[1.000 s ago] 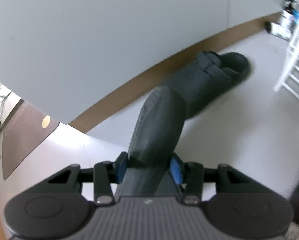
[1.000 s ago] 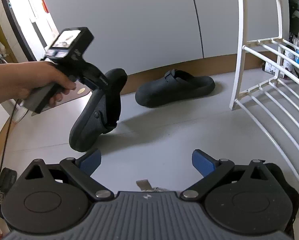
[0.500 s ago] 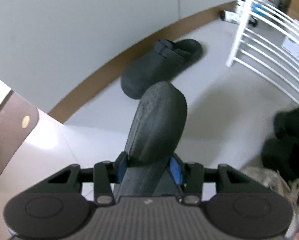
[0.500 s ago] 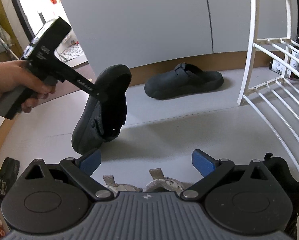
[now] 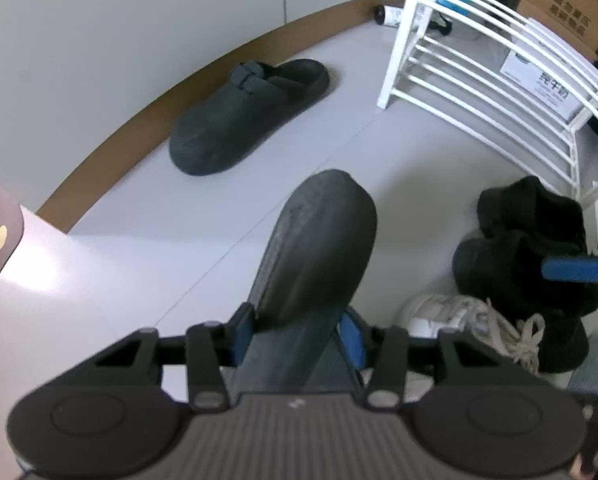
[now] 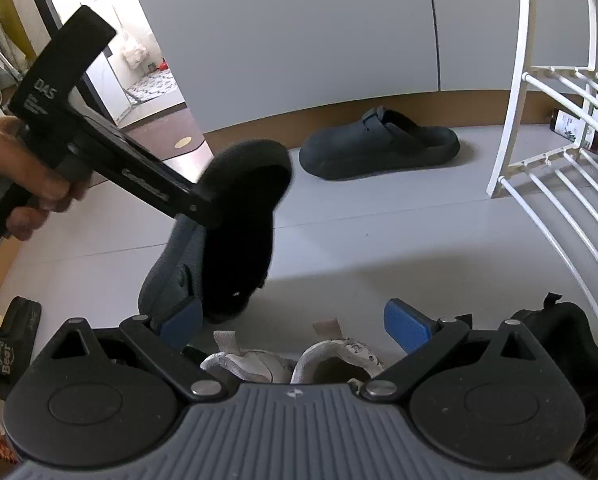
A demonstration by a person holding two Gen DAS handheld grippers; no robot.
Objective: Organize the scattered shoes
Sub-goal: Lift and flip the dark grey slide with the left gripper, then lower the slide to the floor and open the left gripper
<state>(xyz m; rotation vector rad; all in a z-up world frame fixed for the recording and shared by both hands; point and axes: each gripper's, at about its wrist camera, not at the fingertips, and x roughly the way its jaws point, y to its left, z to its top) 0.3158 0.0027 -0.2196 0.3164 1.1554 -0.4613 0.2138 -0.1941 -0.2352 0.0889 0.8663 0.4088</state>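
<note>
My left gripper (image 5: 297,338) is shut on a dark grey clog (image 5: 315,256), sole toward its camera, held in the air above the floor. In the right wrist view that same clog (image 6: 235,236) hangs from the left gripper (image 6: 197,210), which a hand (image 6: 23,172) holds at the left. Its twin clog (image 5: 247,116) (image 6: 379,148) lies on the floor by the wall. My right gripper (image 6: 293,322) is open, hovering over a white sneaker (image 6: 287,362) (image 5: 471,320). Black shoes (image 5: 531,240) sit beside the sneaker.
A white wire shoe rack (image 5: 495,60) (image 6: 559,140) stands at the right, with a cardboard box (image 5: 567,8) behind it. A brown baseboard (image 5: 147,104) runs under the grey wall. A doorway (image 6: 139,60) opens at the left. A black slipper (image 6: 13,340) lies at the floor's left edge.
The left gripper has swung right with the clog, from facing the wall toward the rack and the shoe pile. The right gripper has lowered a little over the white sneaker.
</note>
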